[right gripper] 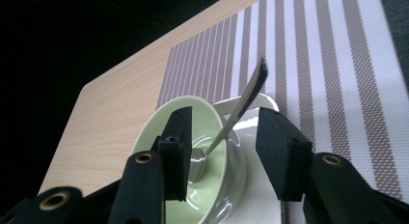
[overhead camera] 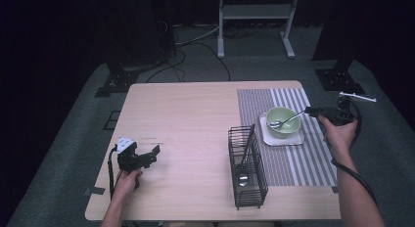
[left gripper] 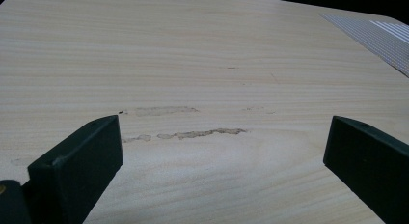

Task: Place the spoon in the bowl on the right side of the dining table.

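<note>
The shiny metal spoon (overhead camera: 284,121) lies propped in the pale green ceramic bowl (overhead camera: 281,122), its bowl end down on the bottom and its handle leaning out over the rim toward the right gripper (overhead camera: 313,110), a pose that leaves the handle free in the air and easy to take or let go. The bowl sits on a white square plate (overhead camera: 299,139), itself laid on the grey-and-white striped placemat (overhead camera: 313,163) at the right of the light wooden tabletop (overhead camera: 186,119), so the setting is gathered in one spot. In the right gripper view the right gripper (right gripper: 222,137) stands released, its jaws spread to either side of the spoon (right gripper: 236,113) handle without touching it, just above the bowl (right gripper: 202,185); I judge the spoon has either just been set down or is about to be picked up. Near the front edge a black wire cutlery basket (overhead camera: 247,170) holds another dark-handled utensil (overhead camera: 244,158) standing slanted, probably the store for such pieces. The left gripper (overhead camera: 147,158) rests low at the left, well apart from everything, and in its own view the left gripper (left gripper: 222,151) gapes wide over bare wood, seemingly parked out of the way.
</note>
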A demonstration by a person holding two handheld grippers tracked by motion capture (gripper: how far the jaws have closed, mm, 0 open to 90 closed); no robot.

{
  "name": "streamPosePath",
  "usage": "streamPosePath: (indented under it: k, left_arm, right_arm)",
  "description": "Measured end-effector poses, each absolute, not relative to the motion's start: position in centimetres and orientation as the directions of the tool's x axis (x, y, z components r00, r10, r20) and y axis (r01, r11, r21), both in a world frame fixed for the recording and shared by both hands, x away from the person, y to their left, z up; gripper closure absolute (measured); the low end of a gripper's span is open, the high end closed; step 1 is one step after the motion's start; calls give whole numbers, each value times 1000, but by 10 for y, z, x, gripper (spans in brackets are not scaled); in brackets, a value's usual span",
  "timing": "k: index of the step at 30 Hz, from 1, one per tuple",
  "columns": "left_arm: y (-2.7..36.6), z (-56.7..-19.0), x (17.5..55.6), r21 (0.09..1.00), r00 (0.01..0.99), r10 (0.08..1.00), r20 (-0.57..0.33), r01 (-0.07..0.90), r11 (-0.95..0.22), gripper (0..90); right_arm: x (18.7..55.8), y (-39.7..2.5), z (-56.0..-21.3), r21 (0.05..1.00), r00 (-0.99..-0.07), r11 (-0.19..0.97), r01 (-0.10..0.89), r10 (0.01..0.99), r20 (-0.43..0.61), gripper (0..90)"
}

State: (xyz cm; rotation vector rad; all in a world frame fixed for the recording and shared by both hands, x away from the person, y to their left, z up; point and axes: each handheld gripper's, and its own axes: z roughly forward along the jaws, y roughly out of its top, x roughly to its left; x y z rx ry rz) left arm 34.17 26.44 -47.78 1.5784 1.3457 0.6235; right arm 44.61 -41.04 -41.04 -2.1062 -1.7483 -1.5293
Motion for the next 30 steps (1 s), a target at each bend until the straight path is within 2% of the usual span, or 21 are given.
streamPosePath:
  k: [25,30]
  left_arm:
    - [264,-478,342,884,271,945,-181,466,35,0]
    - [264,-478,342,884,272,946,-179,466,34,0]
  right_arm:
    - [421,-407,-419,550,-151,-327,769,743,653,472]
    - [416,-408,-420,548,-152,-321,772,744,650,434]
